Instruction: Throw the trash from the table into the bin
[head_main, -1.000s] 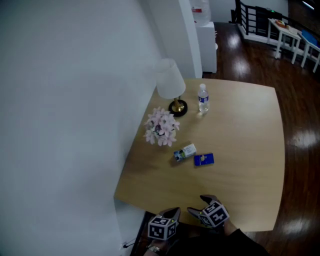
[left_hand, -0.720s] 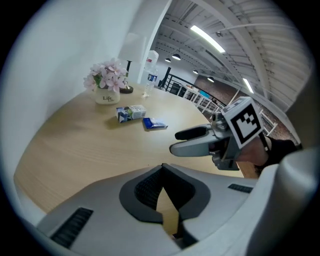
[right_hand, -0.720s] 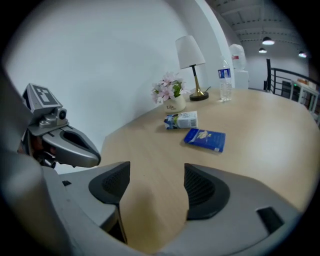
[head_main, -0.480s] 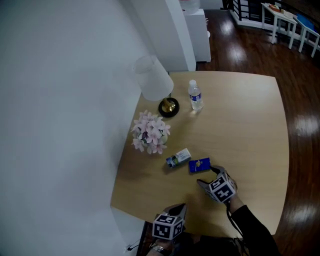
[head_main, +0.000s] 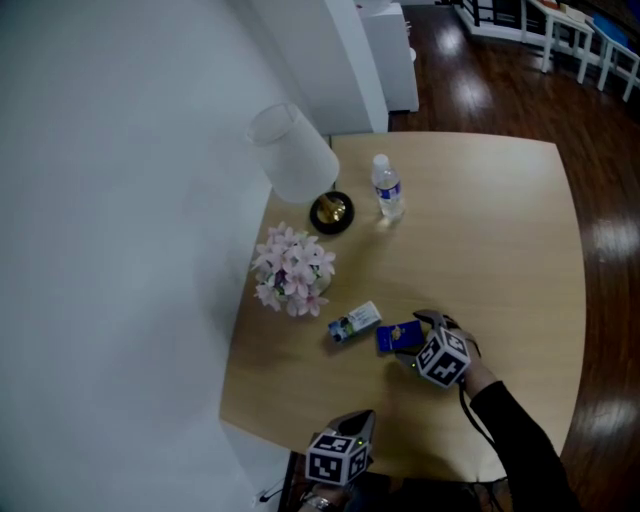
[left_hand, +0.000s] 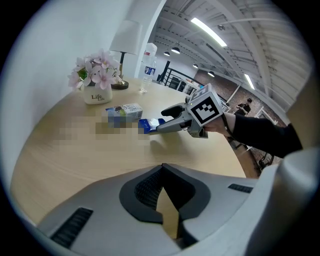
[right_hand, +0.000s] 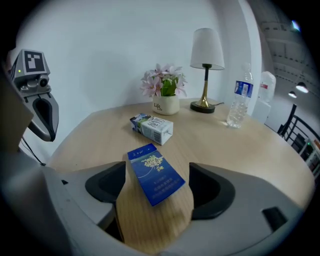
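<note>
A flat blue box (right_hand: 155, 175) lies on the wooden table (head_main: 500, 250), between the fingers of my right gripper (right_hand: 157, 186). Those jaws have just been opening and stand wide; neither pad touches the box. The head view shows the right gripper (head_main: 412, 338) tilted steeply down over the blue box (head_main: 393, 337). Just left of it lies a small white and blue carton (head_main: 354, 322), on its side. My left gripper (head_main: 362, 420) hangs at the table's near edge, well short of both. In its own view the left gripper (left_hand: 162, 167) has its tips together and nothing between them.
Along the wall side stand a white-shaded lamp (head_main: 295, 155), a clear water bottle (head_main: 386, 187) and a pot of pink flowers (head_main: 292, 270). Dark wood floor (head_main: 600, 250) surrounds the table on the right. A white cabinet (head_main: 395, 50) stands beyond the far edge.
My right gripper has travelled from the near table edge forward to the blue box and now straddles it. The left gripper has stayed by the near edge.
</note>
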